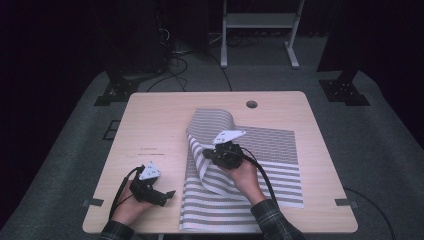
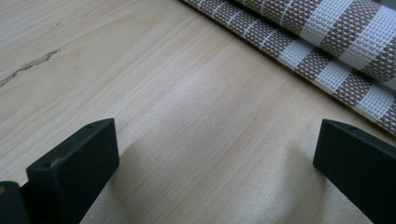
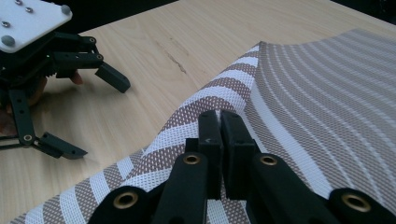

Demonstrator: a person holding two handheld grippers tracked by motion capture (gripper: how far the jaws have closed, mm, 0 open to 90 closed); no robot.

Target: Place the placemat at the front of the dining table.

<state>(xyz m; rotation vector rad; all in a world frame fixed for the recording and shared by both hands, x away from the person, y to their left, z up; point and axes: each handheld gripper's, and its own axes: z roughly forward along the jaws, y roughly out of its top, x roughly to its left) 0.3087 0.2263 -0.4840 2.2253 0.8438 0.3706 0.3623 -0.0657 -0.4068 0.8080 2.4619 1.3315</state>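
A brown-and-white striped woven mat [image 1: 270,145] lies on the right half of the wooden table [image 1: 160,120]. Its left part is lifted and curls over toward the right. My right gripper [image 1: 206,152] is shut on that raised edge, and the right gripper view has the jaws [image 3: 220,126] pressed together on the mat [image 3: 317,102]. My left gripper [image 1: 168,196] rests open on bare wood at the front left, apart from the mat. Its jaws [image 2: 215,158] stand wide with nothing between them, and the mat's edge [image 2: 327,42] lies beyond. The open left gripper [image 3: 95,116] is seen across the table.
A round cable hole [image 1: 251,104] sits near the table's far edge. Behind the table stand a white frame [image 1: 257,22] and black stand feet [image 1: 345,90], with cables on the grey carpet. Bare wood lies to the left of the mat.
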